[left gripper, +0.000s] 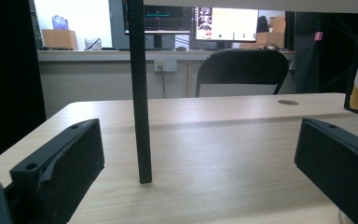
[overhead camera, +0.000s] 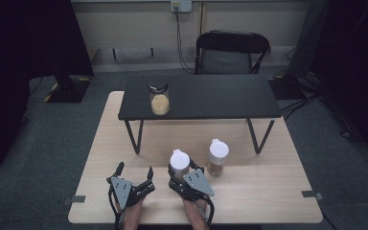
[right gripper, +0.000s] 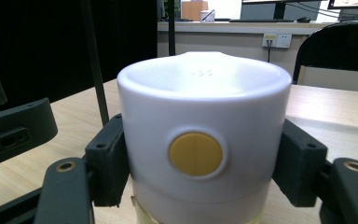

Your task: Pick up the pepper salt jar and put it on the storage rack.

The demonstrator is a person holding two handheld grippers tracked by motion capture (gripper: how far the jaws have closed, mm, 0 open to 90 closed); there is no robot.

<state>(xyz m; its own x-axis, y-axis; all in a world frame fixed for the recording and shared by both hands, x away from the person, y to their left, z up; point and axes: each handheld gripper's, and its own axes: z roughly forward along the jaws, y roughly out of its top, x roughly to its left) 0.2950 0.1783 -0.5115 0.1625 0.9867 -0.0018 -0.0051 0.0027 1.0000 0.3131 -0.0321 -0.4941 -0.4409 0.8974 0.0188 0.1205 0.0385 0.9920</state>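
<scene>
Right gripper [overhead camera: 181, 168] clamps upright jar [right gripper: 204, 144] (seemingly vertical).

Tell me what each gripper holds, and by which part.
Right gripper clamps the white-lidded jar by its lid's sides; left gripper is open, holding nothing.

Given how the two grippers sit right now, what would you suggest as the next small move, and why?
Probably lift the white-capped jar straight up a little: the right gripper has both jaws against its cap, so the grasp looks set. The left gripper stands open beside it, and the brown-filled jar stands close on the right, so a sideways move risks a knock.
</scene>
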